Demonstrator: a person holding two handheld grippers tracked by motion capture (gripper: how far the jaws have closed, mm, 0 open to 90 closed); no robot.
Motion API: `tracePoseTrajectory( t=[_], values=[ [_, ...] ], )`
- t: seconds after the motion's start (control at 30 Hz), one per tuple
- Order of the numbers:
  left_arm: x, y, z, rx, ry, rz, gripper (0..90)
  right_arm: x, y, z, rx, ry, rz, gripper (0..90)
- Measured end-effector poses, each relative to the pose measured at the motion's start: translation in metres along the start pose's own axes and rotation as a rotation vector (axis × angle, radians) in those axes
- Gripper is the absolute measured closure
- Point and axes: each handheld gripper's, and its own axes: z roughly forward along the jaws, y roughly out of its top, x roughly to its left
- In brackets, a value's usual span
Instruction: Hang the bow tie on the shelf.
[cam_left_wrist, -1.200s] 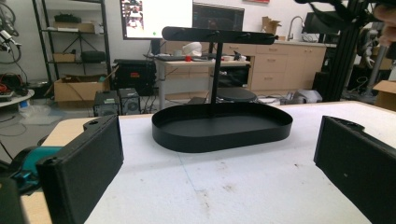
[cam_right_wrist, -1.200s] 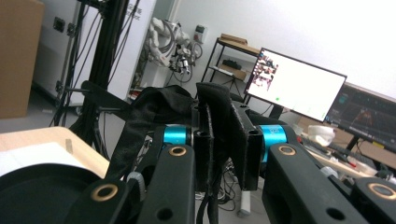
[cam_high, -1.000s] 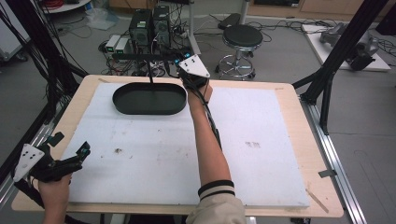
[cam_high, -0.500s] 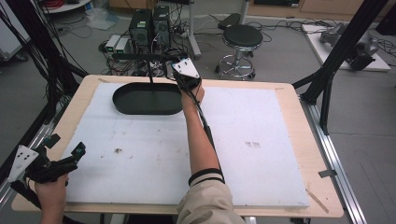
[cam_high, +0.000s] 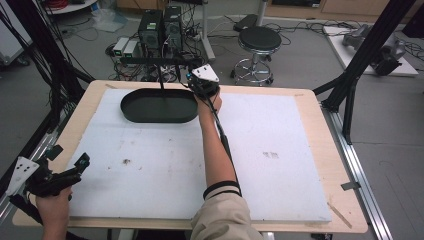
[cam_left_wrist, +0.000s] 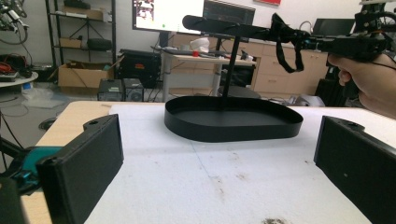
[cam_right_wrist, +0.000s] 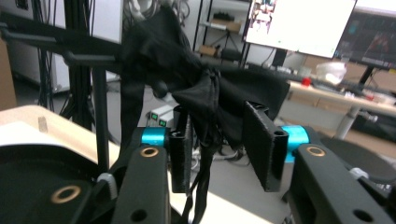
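Observation:
A black stand rises from an oval tray (cam_high: 131, 101) on the white board: a thin post (cam_high: 161, 82) carries a horizontal bar (cam_high: 150, 60). At the bar's right end my right gripper (cam_high: 194, 83) meets a black cloth strap (cam_left_wrist: 285, 44) draped over the bar (cam_left_wrist: 224, 25). In the right gripper view the cloth (cam_right_wrist: 187, 70) bunches between and beyond the jaws of the right gripper (cam_right_wrist: 222, 140), which stand apart; its strings hang through the gap. My left gripper (cam_high: 70, 156) rests low at the table's near left corner, open and holding nothing, and faces the tray (cam_left_wrist: 233, 133).
A white foam board (cam_high: 280, 150) covers most of the wooden table (cam_high: 320, 130). Behind the far edge stand computer cases (cam_high: 160, 25) and a black stool (cam_high: 260, 42) on the floor. Black frame posts (cam_high: 360, 65) flank the table.
The right gripper has edged a little left and back along the bar's right end, keeping to the cloth. The left gripper has hardly moved.

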Motion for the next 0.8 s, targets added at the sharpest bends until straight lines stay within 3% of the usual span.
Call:
tracePoseTrajectory(
  t=[0.13, 0.4, 0.5, 0.63, 0.8],
  values=[
    [0.000, 0.000, 0.000, -0.003, -0.001, -0.003, 1.8, -0.002, -0.003, 0.000, 0.026, 0.002, 0.010, 58.9],
    [0.000, 0.001, -0.001, -0.005, -0.002, -0.005, 1.8, -0.009, -0.005, -0.005, 0.072, -0.021, 0.036, 40.3],
    [-0.001, 0.001, -0.001, -0.007, -0.006, -0.004, 1.8, -0.009, -0.008, -0.011, 0.055, -0.023, 0.028, 39.2],
    [-0.002, 0.002, 0.000, -0.010, -0.007, -0.005, 1.8, -0.011, -0.014, -0.017, 0.076, -0.025, 0.023, 32.6],
    [-0.005, 0.003, 0.000, -0.012, -0.014, 0.000, 1.8, -0.014, 0.000, -0.028, 0.037, -0.009, 0.026, 29.9]
  ],
)
